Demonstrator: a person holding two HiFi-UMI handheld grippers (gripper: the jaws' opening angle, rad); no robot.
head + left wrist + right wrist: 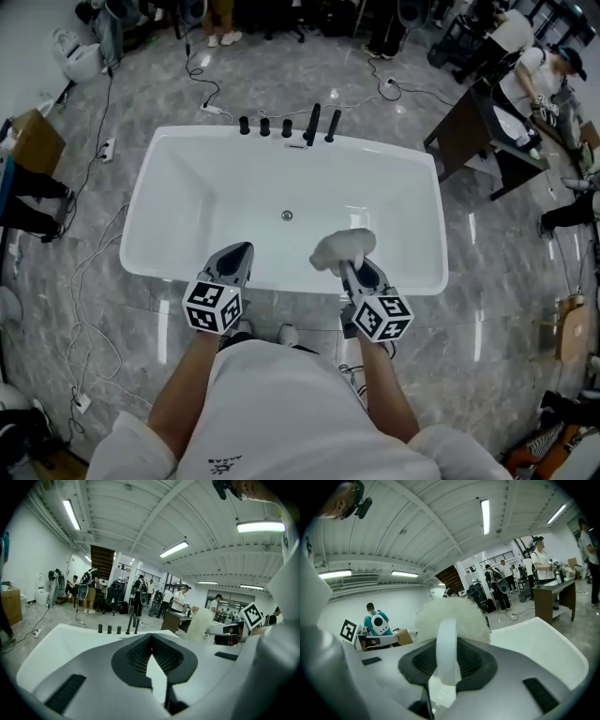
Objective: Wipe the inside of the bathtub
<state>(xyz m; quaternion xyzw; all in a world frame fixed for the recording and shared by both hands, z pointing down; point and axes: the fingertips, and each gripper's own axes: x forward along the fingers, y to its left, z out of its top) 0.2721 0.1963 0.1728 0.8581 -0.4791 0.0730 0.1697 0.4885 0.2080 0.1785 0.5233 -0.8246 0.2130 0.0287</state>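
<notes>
Right gripper (pixel 353 270) is clamped on the white loop handle of a fluffy white wiping pad (pixel 342 248), which sticks out past its tips. Left gripper (pixel 238 257) has its jaws brought together with nothing between them. Both sit low in the head view, at the near rim of the white bathtub (pixel 178 150).

The bathtub's long axis runs left to right across the frame, with the black taps (pixel 287 125) on the far rim at top centre. The pad hangs just inside the near wall, right of the middle. From it, the tub floor lies ahead and down, and the drain (pixel 287 216) is up and to the left. I cannot tell whether the pad touches the wall. The right hand is the one placed to wipe, I'd judge by reaching forward and down, then sweeping sideways along the tub.
</notes>
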